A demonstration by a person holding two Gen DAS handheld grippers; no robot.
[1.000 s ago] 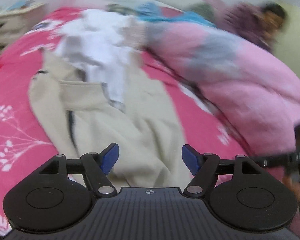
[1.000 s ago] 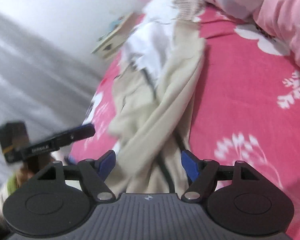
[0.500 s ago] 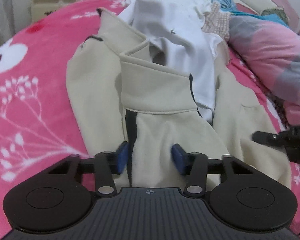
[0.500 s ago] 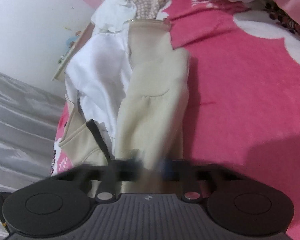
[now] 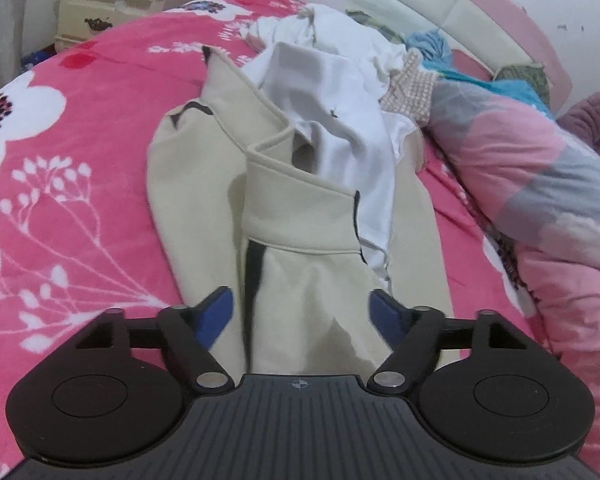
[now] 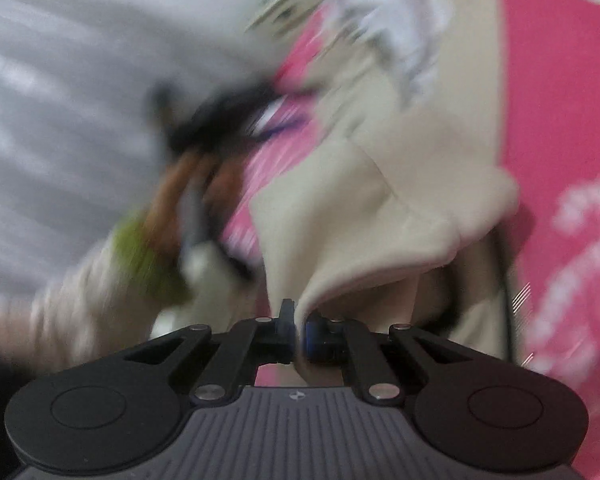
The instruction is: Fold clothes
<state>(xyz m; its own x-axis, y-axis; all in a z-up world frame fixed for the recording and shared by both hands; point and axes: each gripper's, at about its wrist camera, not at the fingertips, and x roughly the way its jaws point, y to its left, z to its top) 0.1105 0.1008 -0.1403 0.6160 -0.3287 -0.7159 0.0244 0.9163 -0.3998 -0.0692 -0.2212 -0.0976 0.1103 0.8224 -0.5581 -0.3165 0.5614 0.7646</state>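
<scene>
The beige garment (image 5: 300, 240), spread on the pink floral bedspread (image 5: 80, 140), is pinched at one edge by the right gripper (image 6: 299, 334) while the left gripper (image 5: 302, 314) is opening over it unclamped (a thin bite, judged liable to slip when pulled).

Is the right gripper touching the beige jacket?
Touching. The right wrist view shows the right gripper shut on a fold of the beige jacket, cloth pinched between its pads.

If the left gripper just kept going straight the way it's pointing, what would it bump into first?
Most likely the beige jacket lying on the pink bedspread. The left gripper, jaws opening, already has that cloth between its fingers, though not pinched; depth is hard to judge.
</scene>
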